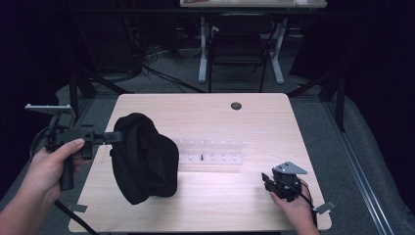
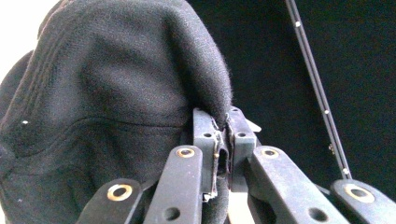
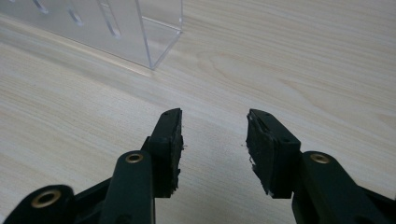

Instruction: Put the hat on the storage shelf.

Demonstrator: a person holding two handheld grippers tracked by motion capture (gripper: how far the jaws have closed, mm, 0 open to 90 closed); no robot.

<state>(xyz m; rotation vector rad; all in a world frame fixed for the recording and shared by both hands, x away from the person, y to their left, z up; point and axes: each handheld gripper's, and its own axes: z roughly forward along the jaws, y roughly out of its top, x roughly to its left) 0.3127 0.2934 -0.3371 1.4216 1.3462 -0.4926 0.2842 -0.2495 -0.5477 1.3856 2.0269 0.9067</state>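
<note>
At the left of the frame, the left gripper point(image 1: 117, 137) is pinching a black cap point(image 1: 144, 159) above the table point(image 1: 254, 117). At lower right, the right gripper point(image 3: 214, 140) is resting with jaws apart, holding nothing, beside a clear rack point(image 1: 210, 155) containing one small dark peg point(image 1: 202, 157).

The black cap point(image 1: 144, 159) hangs from the left gripper point(image 1: 116, 137) over the table's point(image 1: 205, 110) left half, blocking that side; the clear rack point(image 1: 210, 152) stands mid-table just right of it; bare wood lies open behind them and ahead of the right gripper point(image 3: 214, 140), whose parted jaws face the rack's corner.
</note>
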